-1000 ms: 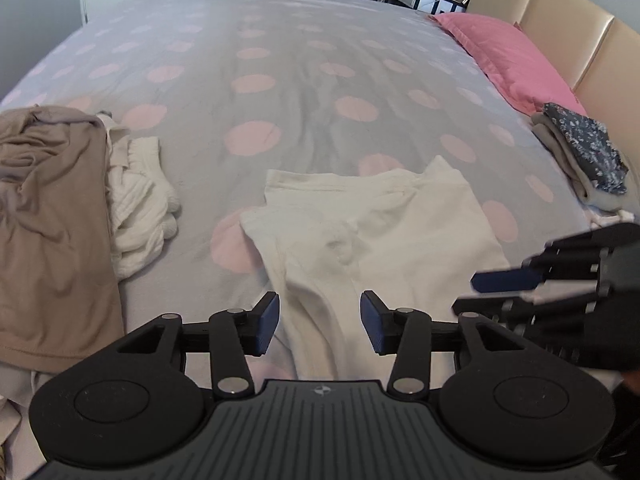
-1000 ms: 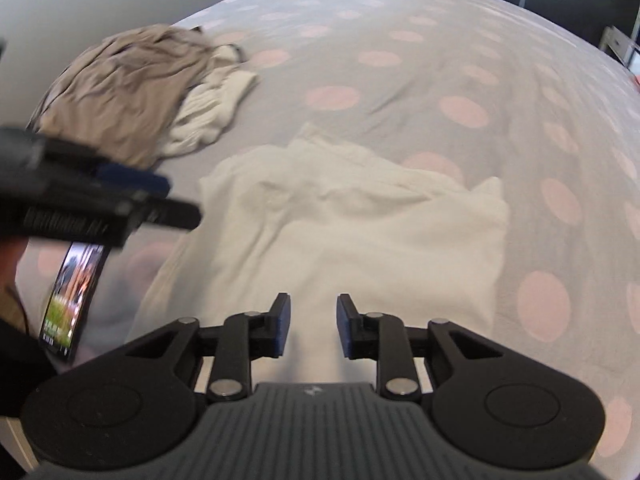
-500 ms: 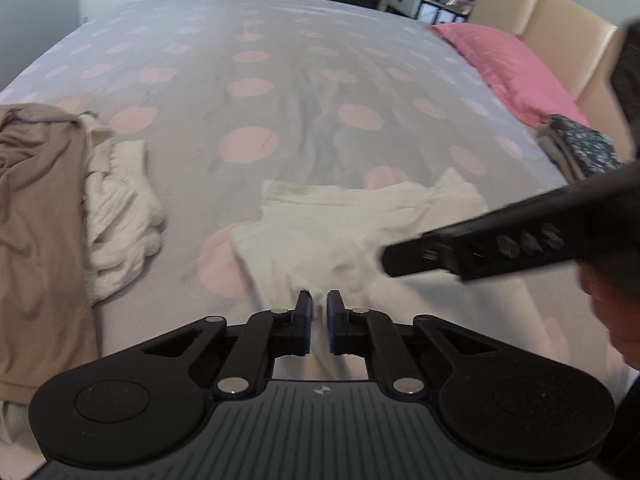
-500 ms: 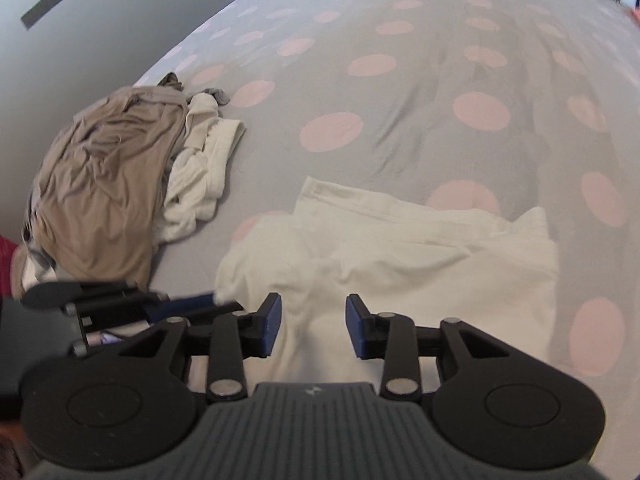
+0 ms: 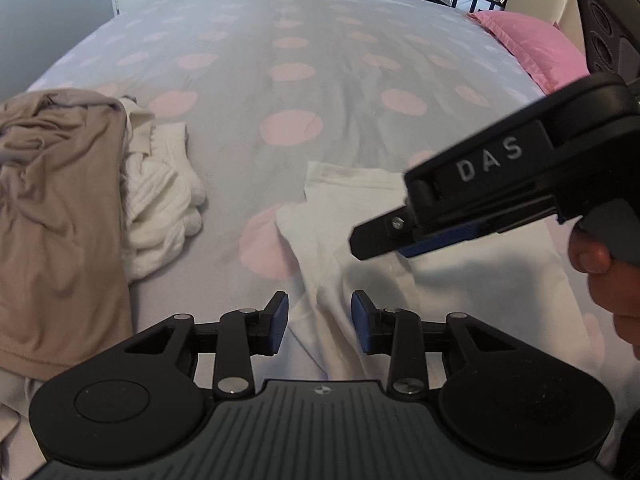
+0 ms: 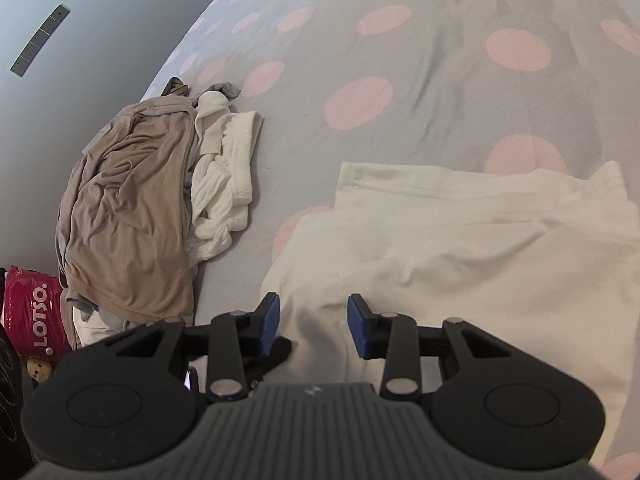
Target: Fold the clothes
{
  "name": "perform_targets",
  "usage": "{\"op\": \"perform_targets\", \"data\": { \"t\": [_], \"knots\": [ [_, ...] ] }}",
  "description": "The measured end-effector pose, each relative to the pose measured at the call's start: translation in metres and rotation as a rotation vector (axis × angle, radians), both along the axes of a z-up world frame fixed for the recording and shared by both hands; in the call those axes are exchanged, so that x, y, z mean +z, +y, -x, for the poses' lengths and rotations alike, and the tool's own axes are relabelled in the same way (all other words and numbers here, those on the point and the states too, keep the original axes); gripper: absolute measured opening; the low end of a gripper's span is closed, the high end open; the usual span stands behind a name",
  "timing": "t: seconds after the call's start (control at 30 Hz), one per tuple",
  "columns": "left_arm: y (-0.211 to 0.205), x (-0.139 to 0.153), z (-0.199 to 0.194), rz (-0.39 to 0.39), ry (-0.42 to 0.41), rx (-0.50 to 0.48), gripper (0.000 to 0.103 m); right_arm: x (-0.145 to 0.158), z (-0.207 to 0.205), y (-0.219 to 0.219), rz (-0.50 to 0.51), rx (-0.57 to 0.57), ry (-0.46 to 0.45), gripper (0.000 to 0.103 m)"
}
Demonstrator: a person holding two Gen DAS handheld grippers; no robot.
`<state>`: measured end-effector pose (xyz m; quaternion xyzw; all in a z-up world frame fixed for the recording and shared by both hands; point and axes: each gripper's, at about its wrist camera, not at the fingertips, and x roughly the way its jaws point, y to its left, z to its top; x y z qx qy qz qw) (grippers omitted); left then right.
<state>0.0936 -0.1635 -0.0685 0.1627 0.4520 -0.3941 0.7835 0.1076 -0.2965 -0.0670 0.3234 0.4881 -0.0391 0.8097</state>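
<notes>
Spreading across both views, the bed (image 5: 320,60) wears a grey cover dotted with pink circles, and a pink pillow (image 5: 536,48) lies at about two o'clock in the left wrist view. A heap of unfolded laundry sits at nine o'clock: a tan garment (image 5: 56,208) with a white ribbed knit (image 5: 164,200) bunched against its right side. Well apart from that heap, the cream T-shirt (image 6: 460,248) lies rumpled on the bed at the near edge, running from centre toward four o'clock, one hem straight at its far side and soft creases across the body.

It looks light, limp and thin, so it should drape and slide easily over the cover; a pinch on a hem or a shoulder seam, rather than the loose middle, would likely give the best control.

The right gripper (image 6: 313,322) hovers over the shirt's near left part, jaws standing wide with cloth below them but nothing pinched. The left gripper (image 5: 319,322) hangs over the shirt's left edge, its jaws opening, a ridge of fabric between them that the pads do not press. A hand (image 5: 612,288) holds the right tool at three o'clock.
</notes>
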Motion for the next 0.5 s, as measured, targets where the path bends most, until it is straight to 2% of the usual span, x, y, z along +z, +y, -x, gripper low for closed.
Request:
{"op": "perform_targets", "data": {
  "t": [0.07, 0.13, 0.17, 0.2, 0.23, 0.3, 0.43, 0.5],
  "knots": [
    [0.000, -0.001, 0.000, 0.012, 0.027, -0.011, 0.032, 0.001, -0.002, 0.004, -0.001, 0.009, -0.002, 0.040],
    [0.000, -0.002, 0.000, 0.019, 0.039, -0.020, 0.017, 0.003, -0.004, 0.008, -0.008, 0.028, -0.010, 0.040],
    [-0.001, -0.003, 0.000, 0.021, 0.041, -0.021, 0.016, 0.004, -0.005, 0.010, -0.007, 0.036, -0.011, 0.040],
    [-0.001, -0.004, -0.001, 0.027, 0.044, -0.023, 0.008, 0.005, -0.006, 0.012, -0.005, 0.043, -0.011, 0.040],
    [0.000, -0.005, -0.002, 0.032, 0.048, -0.024, 0.005, 0.005, -0.007, 0.014, 0.002, 0.047, -0.006, 0.040],
    [0.002, -0.002, -0.001, 0.056, 0.045, -0.018, 0.003, 0.006, -0.010, 0.017, 0.023, 0.052, 0.012, 0.040],
    [-0.002, 0.009, 0.016, 0.115, 0.016, -0.112, 0.003, 0.002, -0.014, 0.020, 0.027, 0.055, 0.050, 0.040],
    [-0.006, 0.012, 0.023, 0.114, -0.004, -0.133, 0.003, -0.001, -0.014, 0.020, 0.034, 0.055, 0.059, 0.038]
  ]
}}
